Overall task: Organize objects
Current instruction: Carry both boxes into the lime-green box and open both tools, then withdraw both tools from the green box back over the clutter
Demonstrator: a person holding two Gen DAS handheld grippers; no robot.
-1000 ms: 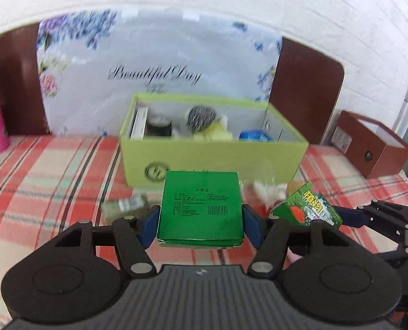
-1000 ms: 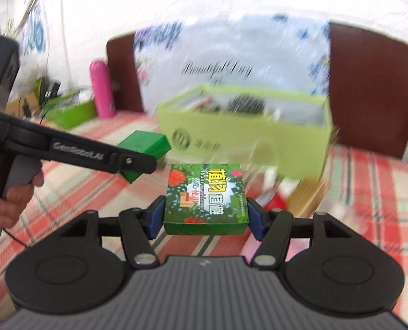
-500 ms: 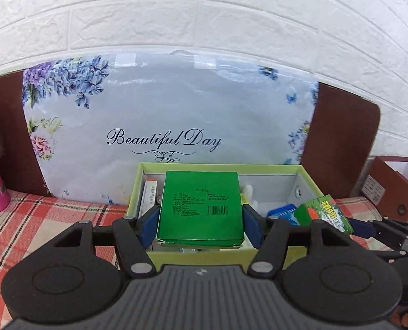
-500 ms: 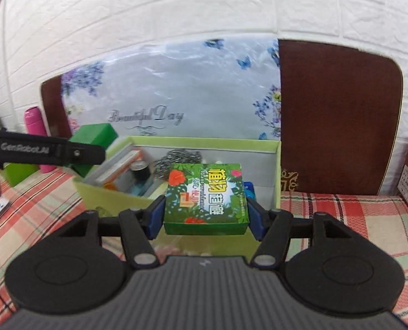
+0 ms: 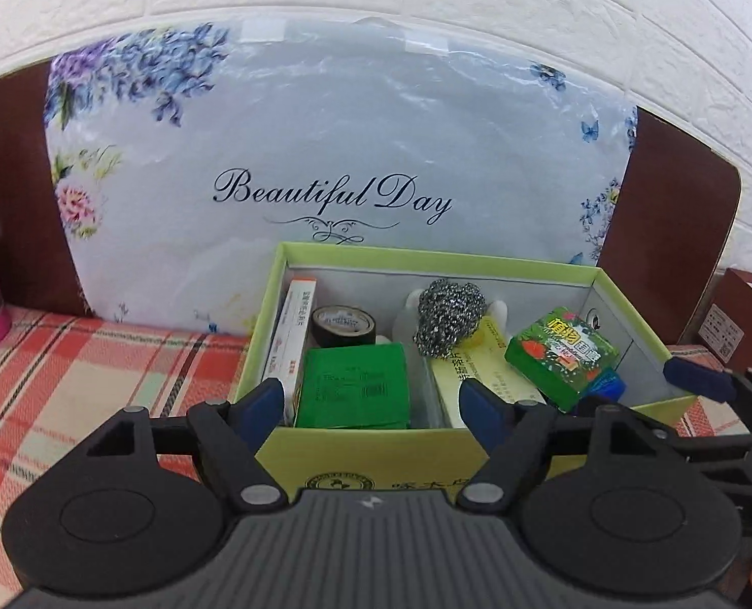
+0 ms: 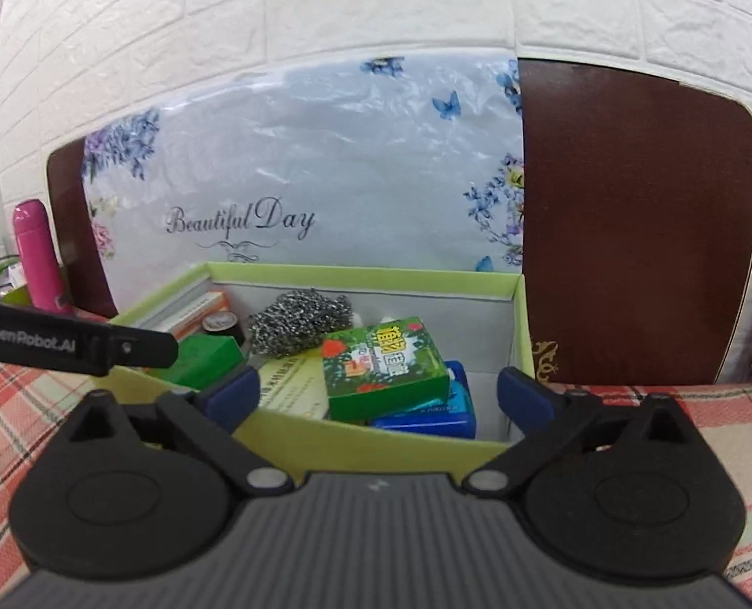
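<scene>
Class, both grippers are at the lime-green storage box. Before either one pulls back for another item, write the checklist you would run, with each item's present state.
1. Left gripper clear of the plain green box: ok, jaws opening, pads off its sides.
2. Right gripper clear of the leaf-print green box: ok, jaws opening, pads well apart from it.
3. Plain green box inside the storage box: ok, it lies beside the tape roll.
4. Leaf-print box settled: not ok, it rests tilted on the blue box and the yellow carton.
5. Steel scourer undisturbed: cannot tell.
6. Grippers clear of each other: ok, apart in both views.
</scene>
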